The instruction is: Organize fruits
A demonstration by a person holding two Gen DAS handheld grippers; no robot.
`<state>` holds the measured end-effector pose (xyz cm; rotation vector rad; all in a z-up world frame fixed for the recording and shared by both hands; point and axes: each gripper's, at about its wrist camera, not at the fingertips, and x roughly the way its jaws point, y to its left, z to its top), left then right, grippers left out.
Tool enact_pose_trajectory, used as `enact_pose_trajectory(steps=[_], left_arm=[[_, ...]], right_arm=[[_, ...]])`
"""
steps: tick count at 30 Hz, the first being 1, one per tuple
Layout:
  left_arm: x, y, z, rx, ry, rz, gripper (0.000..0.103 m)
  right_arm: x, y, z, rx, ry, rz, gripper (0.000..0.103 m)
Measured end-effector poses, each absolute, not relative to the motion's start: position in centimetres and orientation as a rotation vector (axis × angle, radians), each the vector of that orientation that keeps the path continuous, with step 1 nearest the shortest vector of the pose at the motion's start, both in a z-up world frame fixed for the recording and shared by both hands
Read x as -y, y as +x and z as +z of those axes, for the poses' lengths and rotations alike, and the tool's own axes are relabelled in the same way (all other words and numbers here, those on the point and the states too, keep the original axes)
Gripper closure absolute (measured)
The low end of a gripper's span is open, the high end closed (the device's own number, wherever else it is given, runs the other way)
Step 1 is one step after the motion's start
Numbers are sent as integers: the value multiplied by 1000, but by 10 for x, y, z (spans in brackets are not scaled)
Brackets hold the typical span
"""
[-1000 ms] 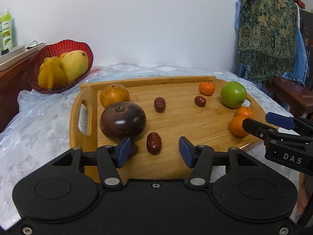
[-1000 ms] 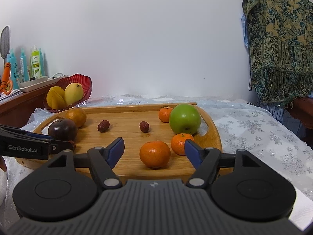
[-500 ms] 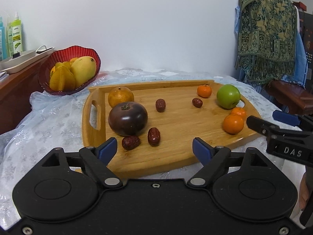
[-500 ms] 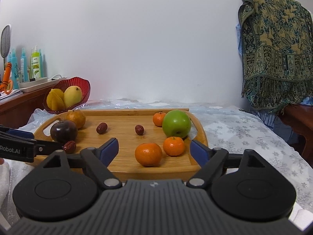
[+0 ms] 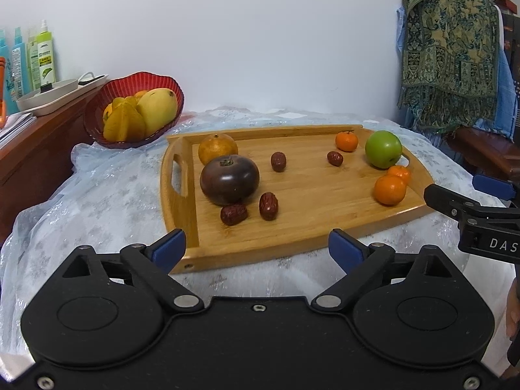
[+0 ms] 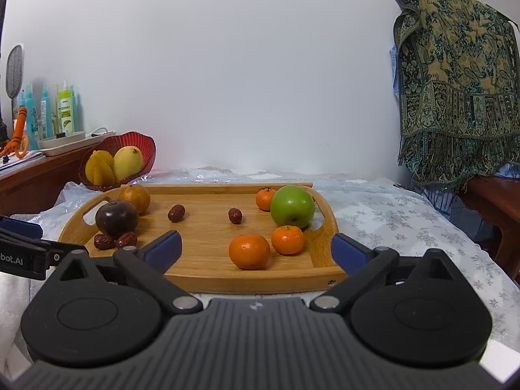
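We see the tray (image 5: 182, 214) on the counter (image 5: 97, 201), bowl (image 5: 97, 113) behind its left end w/ mango (image 5: 157, 109) & starfruit (image 5: 123, 125) in it. On tray, left end: persimmon (image 5: 229, 178) in front of a citrus (image 5: 217, 148), two dates (image 5: 234, 214) just before it. Mid tray: two more dates (image 5: 278, 162), well apart. Right end: apple (image 5: 383, 149), one tangerine (image 5: 346, 140) behind-left, two tangerines (image 5: 389, 189) in front, touching. Shelf w/ bottles (image 5: 45, 55) far left.

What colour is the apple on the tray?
Green; the apple shows best in the right wrist view.
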<state>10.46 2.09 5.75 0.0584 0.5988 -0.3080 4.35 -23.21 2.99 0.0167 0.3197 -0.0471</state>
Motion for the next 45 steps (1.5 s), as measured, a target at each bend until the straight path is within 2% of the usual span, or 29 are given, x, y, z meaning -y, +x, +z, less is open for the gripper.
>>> enact_pose_trajectory(steps=[45], left_arm=[[-26, 66, 19, -705, 58, -230, 4]], right_arm=[[218, 2, -2, -426, -11, -58, 0]])
